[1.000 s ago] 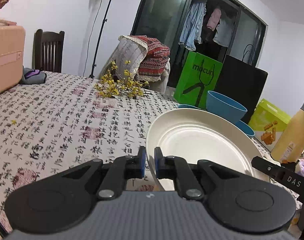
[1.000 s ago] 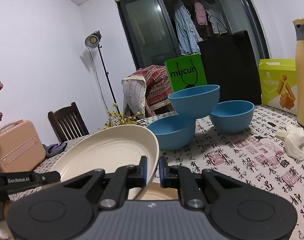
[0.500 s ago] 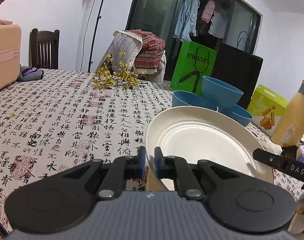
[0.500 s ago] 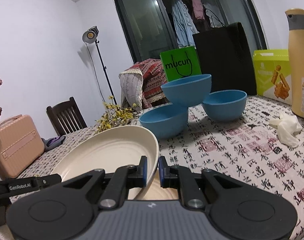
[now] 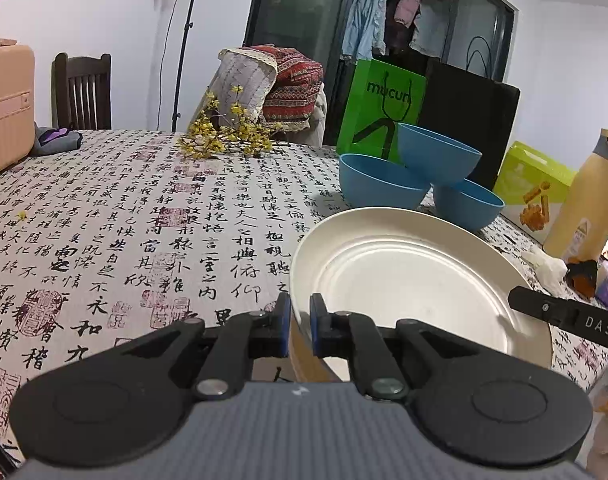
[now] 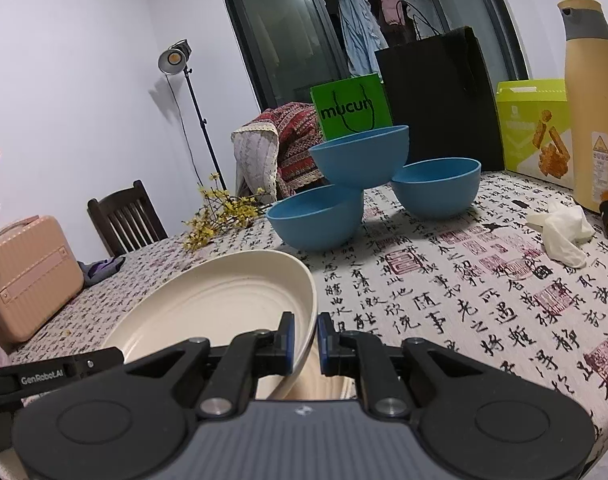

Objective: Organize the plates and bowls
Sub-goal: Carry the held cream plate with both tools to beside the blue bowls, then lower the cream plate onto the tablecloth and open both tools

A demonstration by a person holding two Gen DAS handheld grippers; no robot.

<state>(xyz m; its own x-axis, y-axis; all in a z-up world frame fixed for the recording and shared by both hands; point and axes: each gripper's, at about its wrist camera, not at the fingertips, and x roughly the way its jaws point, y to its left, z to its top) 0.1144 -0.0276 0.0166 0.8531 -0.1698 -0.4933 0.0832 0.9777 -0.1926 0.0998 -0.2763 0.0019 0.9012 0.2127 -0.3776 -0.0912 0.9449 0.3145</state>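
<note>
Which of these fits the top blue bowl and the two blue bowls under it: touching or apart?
Touching. The right wrist view shows the top blue bowl resting on both lower bowls' rims.

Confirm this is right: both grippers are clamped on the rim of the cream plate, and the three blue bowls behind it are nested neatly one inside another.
Not quite. Both the left gripper and right gripper do clamp the cream plate by its rim. But the three blue bowls are not nested: the right wrist view shows two standing side by side on the tablecloth, with the third perched on their rims.
</note>
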